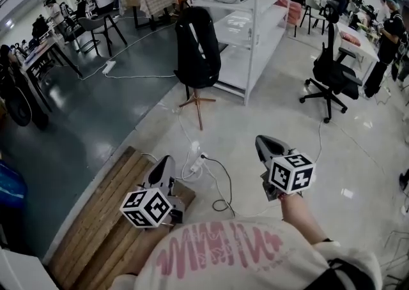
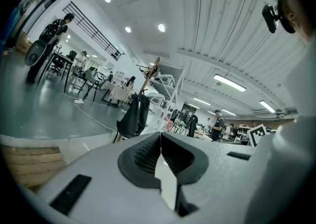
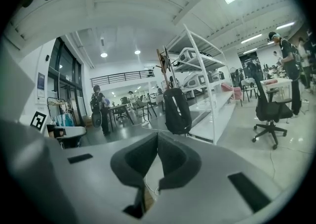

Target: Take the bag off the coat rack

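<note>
Hanging from the slim wooden coat rack (image 1: pixel 197 105), the soft black fabric bag (image 1: pixel 197 49) looks limp and fairly weighty; a strap at its top, against the rack's pole, seems the best hold. Both the left gripper (image 1: pixel 166 164) and the right gripper (image 1: pixel 264 144), jaws pressed together and empty, sit well apart from the rack.

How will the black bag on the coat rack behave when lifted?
The black bag sags in soft folds, so probably floppy. It looks flat, so likely light. The coat rack has slim legs and may tip if it snags.
</note>
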`<state>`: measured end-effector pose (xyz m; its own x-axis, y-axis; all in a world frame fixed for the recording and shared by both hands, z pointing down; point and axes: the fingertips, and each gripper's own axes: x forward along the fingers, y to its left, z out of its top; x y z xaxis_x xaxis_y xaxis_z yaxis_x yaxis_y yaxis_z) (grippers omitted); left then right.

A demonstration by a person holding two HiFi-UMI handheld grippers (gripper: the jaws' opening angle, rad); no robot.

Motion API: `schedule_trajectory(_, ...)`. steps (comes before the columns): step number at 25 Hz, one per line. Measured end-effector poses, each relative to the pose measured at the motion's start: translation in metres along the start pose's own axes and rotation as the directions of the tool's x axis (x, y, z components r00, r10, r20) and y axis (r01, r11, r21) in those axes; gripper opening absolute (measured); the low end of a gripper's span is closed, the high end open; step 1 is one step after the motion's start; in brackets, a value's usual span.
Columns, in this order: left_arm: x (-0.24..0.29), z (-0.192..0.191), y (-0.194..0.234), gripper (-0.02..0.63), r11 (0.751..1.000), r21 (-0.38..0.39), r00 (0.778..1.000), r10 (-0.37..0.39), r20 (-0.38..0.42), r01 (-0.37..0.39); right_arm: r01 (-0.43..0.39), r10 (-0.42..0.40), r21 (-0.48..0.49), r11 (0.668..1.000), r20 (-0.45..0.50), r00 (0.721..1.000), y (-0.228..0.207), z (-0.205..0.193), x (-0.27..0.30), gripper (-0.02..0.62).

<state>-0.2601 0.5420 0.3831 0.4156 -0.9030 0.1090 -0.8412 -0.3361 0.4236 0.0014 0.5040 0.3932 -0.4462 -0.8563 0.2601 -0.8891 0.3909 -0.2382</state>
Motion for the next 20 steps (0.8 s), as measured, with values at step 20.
schedule_trajectory(20,0.15,-0.01,-0.003,0.005,0.999,0.017,0.998,0.029,-0.057,-0.028,-0.007,0.008,0.092,0.996,-0.008,1.0,-0.124,0.043,0.106,0.006)
